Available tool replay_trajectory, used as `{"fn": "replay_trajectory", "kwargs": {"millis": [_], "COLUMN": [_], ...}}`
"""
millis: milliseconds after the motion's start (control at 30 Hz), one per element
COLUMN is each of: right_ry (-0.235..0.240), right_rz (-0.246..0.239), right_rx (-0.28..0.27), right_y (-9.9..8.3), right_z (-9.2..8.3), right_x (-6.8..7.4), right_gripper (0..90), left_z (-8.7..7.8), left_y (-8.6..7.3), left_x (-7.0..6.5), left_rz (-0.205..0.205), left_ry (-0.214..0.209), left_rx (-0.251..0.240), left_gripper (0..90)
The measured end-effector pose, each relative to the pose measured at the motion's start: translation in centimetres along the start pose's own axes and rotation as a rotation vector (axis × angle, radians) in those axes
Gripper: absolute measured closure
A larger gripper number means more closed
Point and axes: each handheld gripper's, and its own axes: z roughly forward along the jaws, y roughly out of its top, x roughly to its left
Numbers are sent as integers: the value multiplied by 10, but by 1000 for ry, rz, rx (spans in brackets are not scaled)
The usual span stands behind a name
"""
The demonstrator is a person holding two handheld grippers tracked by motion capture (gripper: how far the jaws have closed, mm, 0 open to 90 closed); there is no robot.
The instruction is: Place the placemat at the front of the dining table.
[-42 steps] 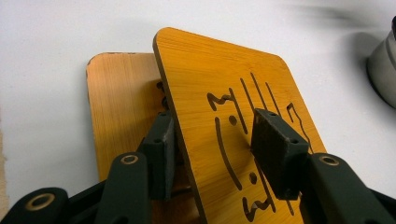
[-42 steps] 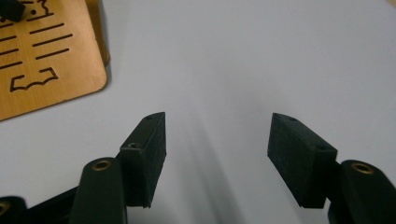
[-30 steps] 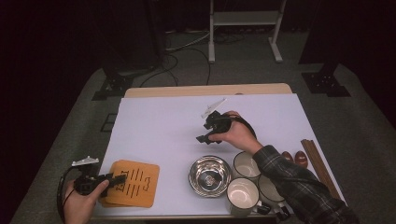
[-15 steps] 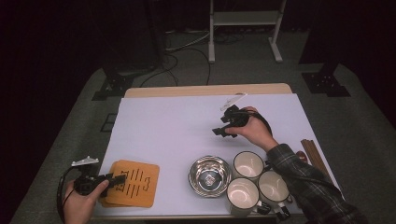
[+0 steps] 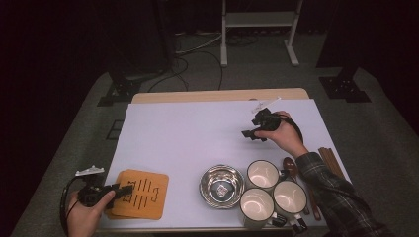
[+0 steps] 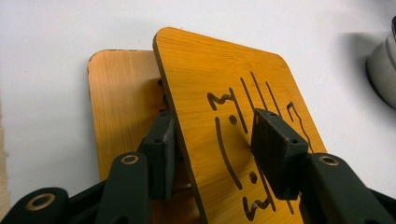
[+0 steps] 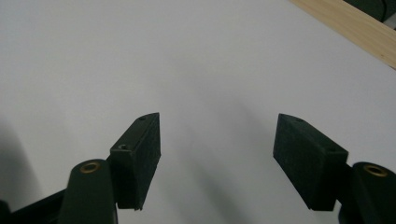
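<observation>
Lying at the near left corner of the table [image 5: 163,128], two wooden coasters are stacked; the upper coaster [image 6: 243,116] is tilted up off the lower coaster [image 6: 121,102]. The left hand-held gripper [image 5: 118,190] straddles its raised edge, one jaw above, one beneath; whether the pads press it is unclear. Rightward stand a steel bowl [image 5: 222,185] and three mugs [image 5: 263,174]. The right hand-held gripper [image 5: 249,134] hovers over bare table, jaws wide, empty.
</observation>
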Motion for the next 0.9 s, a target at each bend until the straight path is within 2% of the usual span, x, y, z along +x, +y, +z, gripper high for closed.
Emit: {"fn": "replay_trajectory", "kwargs": {"millis": [567,900], "right_ry": [-81,-89], "right_rz": [85,110], "right_rx": [-25,-21], "right_y": [-35,-59], "right_z": [-5,-3], "right_x": [-42,-57], "right_gripper": [296,267], "left_z": [0,0], "left_y": [0,0], "left_x": [0,0], "left_rz": [-3,-5], "left_ry": [1,2], "left_rx": [0,-1], "left_gripper": [512,511]}}
